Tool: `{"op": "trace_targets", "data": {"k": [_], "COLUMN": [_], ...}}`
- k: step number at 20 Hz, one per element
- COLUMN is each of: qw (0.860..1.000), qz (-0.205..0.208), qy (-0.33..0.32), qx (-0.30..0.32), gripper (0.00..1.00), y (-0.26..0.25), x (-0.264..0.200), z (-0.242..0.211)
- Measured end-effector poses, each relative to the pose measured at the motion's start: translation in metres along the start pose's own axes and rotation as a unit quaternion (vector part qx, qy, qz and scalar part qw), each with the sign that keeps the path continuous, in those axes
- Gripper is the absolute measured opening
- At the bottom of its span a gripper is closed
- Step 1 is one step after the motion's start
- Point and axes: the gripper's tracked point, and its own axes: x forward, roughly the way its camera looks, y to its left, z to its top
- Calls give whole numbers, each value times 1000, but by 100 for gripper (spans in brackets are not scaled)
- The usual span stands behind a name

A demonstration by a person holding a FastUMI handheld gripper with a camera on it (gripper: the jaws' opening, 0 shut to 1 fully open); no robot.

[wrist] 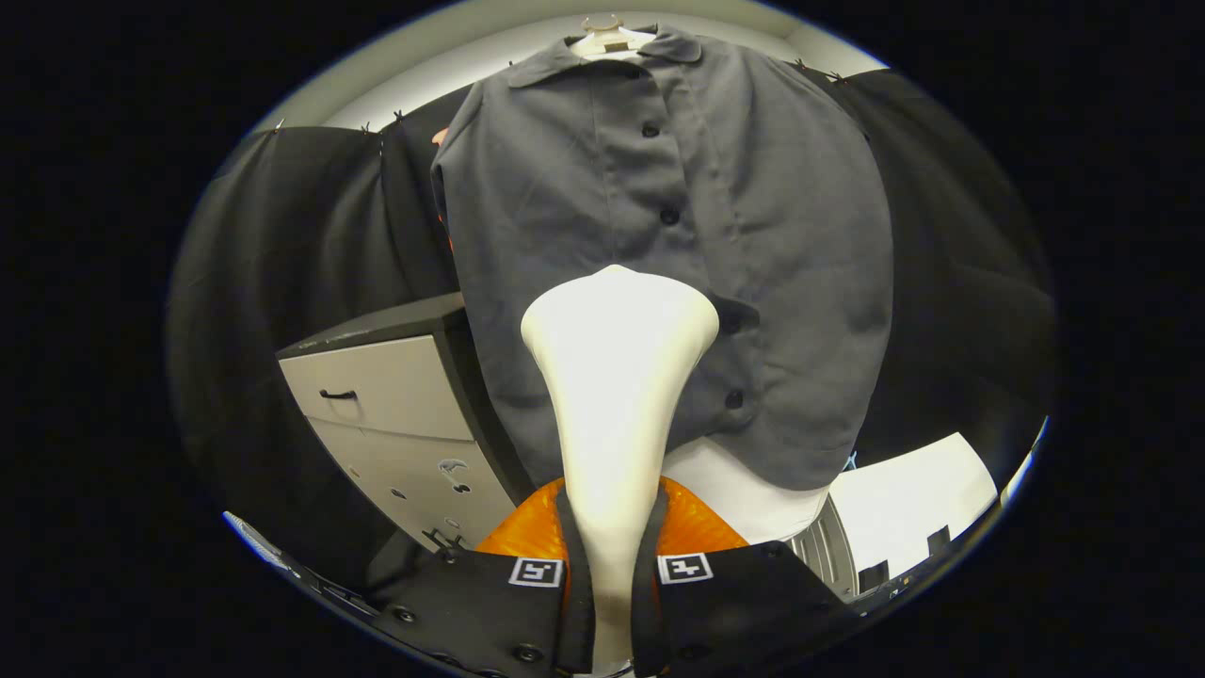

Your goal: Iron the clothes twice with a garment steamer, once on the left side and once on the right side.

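Both jaws clamp the garment steamer (617,395) by its narrow handle, holding it upright between them. Its wide head lies against the grey shirt (659,245) hanging just beyond, near the button line, low.

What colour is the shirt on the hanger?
Dark grey shirt with dark buttons, seen in the gripper view beyond the steamer held by the hand-held gripper.

Shirt (602,235) plain dark grey, black buttons; steamer (617,377) cream-white; cabinet (395,424) light grey, black top.
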Motion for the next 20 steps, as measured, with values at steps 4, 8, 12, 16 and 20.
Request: {"op": "trace_targets", "data": {"k": [4,8,12,16,20], "qw": [999,998,995,991,986], "qz": [2,-14,-24,-45,-63], "qy": [-31,-54,-95,-127,-155], "qx": [-14,-24,-18,-12,-11], "gripper": [23,23,23,23,23], "y": [-10,-32,-50,-80,-110], "x": [-33,-42,-37,-25,-21], "z": [54,99,164,219,268]}}
